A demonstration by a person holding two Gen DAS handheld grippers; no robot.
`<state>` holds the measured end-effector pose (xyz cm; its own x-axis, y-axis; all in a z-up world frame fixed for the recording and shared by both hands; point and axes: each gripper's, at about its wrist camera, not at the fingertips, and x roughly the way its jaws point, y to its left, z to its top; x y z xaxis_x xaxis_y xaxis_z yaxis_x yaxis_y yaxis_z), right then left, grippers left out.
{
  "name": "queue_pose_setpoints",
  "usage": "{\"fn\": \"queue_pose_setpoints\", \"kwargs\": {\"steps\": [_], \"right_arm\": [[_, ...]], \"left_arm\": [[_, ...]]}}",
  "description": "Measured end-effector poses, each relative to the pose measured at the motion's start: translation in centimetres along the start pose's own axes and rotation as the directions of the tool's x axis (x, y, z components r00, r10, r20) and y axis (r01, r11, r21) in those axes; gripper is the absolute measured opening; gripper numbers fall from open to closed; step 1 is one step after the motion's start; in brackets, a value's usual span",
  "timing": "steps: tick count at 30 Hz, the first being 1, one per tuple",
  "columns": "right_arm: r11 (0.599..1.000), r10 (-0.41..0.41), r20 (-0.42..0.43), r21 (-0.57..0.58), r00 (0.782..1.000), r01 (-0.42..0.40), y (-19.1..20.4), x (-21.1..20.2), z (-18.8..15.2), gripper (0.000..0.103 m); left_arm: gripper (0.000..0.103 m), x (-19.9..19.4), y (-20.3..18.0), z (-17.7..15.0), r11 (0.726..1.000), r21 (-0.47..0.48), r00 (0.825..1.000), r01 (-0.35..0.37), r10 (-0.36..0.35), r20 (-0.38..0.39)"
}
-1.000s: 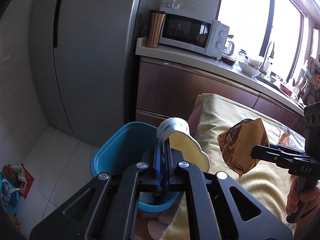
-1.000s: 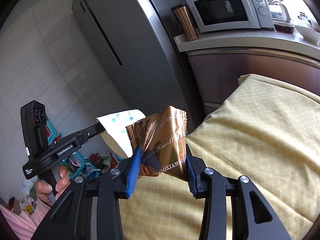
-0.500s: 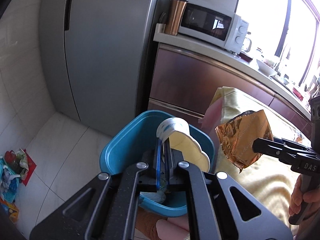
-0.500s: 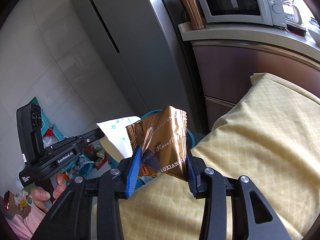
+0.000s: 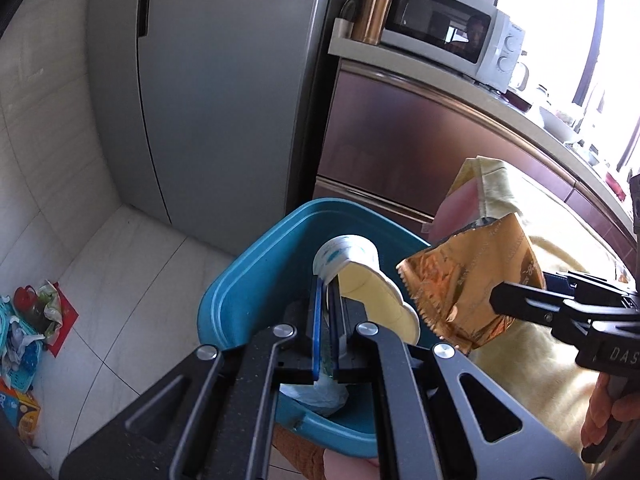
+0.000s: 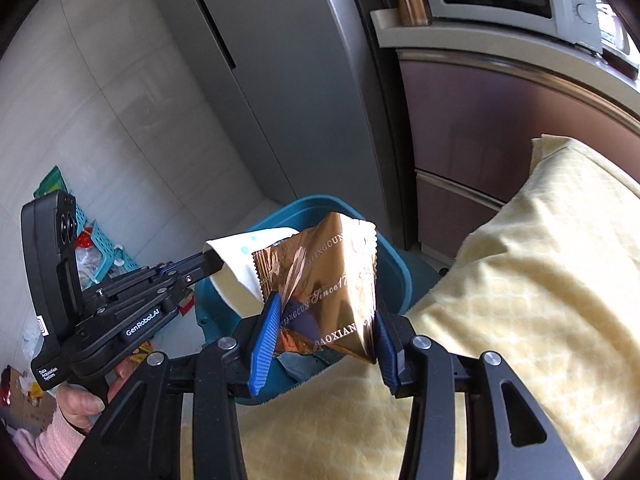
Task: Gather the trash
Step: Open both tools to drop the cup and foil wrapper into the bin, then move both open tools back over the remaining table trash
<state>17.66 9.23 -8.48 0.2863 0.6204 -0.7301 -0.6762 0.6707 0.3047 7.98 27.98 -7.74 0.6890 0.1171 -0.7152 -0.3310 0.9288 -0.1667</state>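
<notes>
Left gripper point(image 5: 327, 322): jaws pinched nearly together on a flattened paper cup point(image 5: 362, 280), which is clamped by its wall; cup rim is turned up and away, pale inside seen facing the right-hand side of the left wrist view.
Paper cup position: held above the blue bin point(image 5: 256, 276), over its open mouth, not touching the rim.
Right gripper point(image 6: 324, 326): jaws have just been opening a little, with the bronze foil wrapper point(image 6: 328, 280) between them; blue pads point(image 6: 266, 332) are still pressed against both edges of the wrapper, so it is held.
Foil wrapper position: upright and crumpled, held near the bin's edge, just beside the cup; whether it is over the bin or over the cloth cannot be told.
Blue bin: set on the floor against the yellow tablecloth point(image 6: 520, 300); a crumpled pale tissue point(image 5: 320, 394) is seen inside at the bottom.
Hands: one hand point(image 6: 84, 402) in a pink sleeve is seen on the left gripper's handle.
Surroundings: grey refrigerator point(image 5: 224, 92) behind the bin; microwave point(image 5: 448, 36) and copper tumbler point(image 5: 374, 6) on the counter; loose litter point(image 5: 32, 320) on the floor at far left.
</notes>
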Motion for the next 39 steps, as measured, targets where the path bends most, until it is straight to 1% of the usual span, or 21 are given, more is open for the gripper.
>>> {"fn": "queue_pose_setpoints", "kwargs": {"steps": [2,5,12,16,19,23,25,27,28,29,30,32,35,36,39], "right_arm": [[1.000,-0.002,-0.009,0.000,1.000,0.002,0.2,0.5,0.1,0.043],[1.000,-0.001,-0.032,0.005,0.999,0.001,0.2,1.3,0.3,0.048],[1.000,-0.006,-0.040,0.017,0.999,0.007,-0.3,1.9,0.5,0.049],[1.000,-0.004,-0.025,0.029,1.000,0.005,-0.8,1.3,0.3,0.050],[0.999,0.005,-0.016,0.039,1.000,-0.004,-1.3,0.8,0.1,0.050],[0.999,0.023,0.016,0.037,1.000,-0.023,-1.7,-1.2,-0.5,0.050],[0.999,0.028,0.038,0.029,0.999,-0.029,-1.7,-2.4,-0.9,0.050],[0.999,0.033,0.064,0.020,0.997,-0.034,-1.7,-3.9,-1.5,0.051],[0.999,0.032,0.079,0.017,0.996,-0.033,-1.8,-4.9,-1.9,0.052],[0.999,0.029,0.092,0.016,0.995,-0.030,-1.9,-5.8,-2.3,0.052],[0.999,0.027,0.107,0.015,0.994,-0.028,-2.0,-6.7,-2.7,0.053],[0.999,0.018,0.134,0.028,0.991,-0.022,-2.5,-8.4,-3.6,0.053],[0.998,-0.011,0.179,0.058,0.984,0.001,-3.7,-11.5,-5.1,0.053],[0.997,-0.027,0.195,0.072,0.980,0.013,-4.2,-12.6,-5.7,0.053],[0.991,-0.091,0.240,0.120,0.966,0.063,-6.1,-16.0,-7.5,0.053]], "left_arm": [[0.004,0.5,0.0,0.0,1.000,0.001,1.000,-0.003,0.003,-0.005],[0.005,1.6,0.2,-0.1,1.000,-0.010,1.000,0.005,-0.005,-0.022],[0.006,3.6,0.3,-0.6,0.999,-0.018,0.998,0.028,-0.029,-0.052],[0.006,3.7,0.1,-1.0,0.999,-0.016,0.998,0.038,-0.039,-0.054],[0.006,2.9,-0.3,-1.3,0.999,-0.005,0.998,0.048,-0.048,-0.036],[0.017,1.2,-1.4,-1.2,0.997,0.027,0.997,0.077,-0.077,-0.004],[0.020,0.0,-2.3,-1.3,0.994,0.050,0.995,0.100,-0.101,0.019],[0.028,-1.1,-3.4,-1.2,0.989,0.072,0.991,0.128,-0.131,0.038],[0.031,-1.8,-4.1,-1.3,0.985,0.088,0.987,0.147,-0.152,0.050],[0.038,-2.4,-4.7,-1.3,0.982,0.097,0.984,0.165,-0.171,0.058],[0.040,-2.9,-5.5,-1.4,0.976,0.109,0.979,0.186,-0.194,0.066],[0.041,-4.0,-7.2,-1.6,0.964,0.144,0.969,0.225,-0.237,0.071],[0.044,-5.3,-10.1,-2.3,0.933,0.205,0.947,0.295,-0.313,0.063],[0.045,-5.8,-11.5,-2.6,0.916,0.230,0.935,0.329,-0.350,0.054],[0.050,-6.6,-14.8,-3.5,0.873,0.291,0.909,0.392,-0.416,0.025]]}}
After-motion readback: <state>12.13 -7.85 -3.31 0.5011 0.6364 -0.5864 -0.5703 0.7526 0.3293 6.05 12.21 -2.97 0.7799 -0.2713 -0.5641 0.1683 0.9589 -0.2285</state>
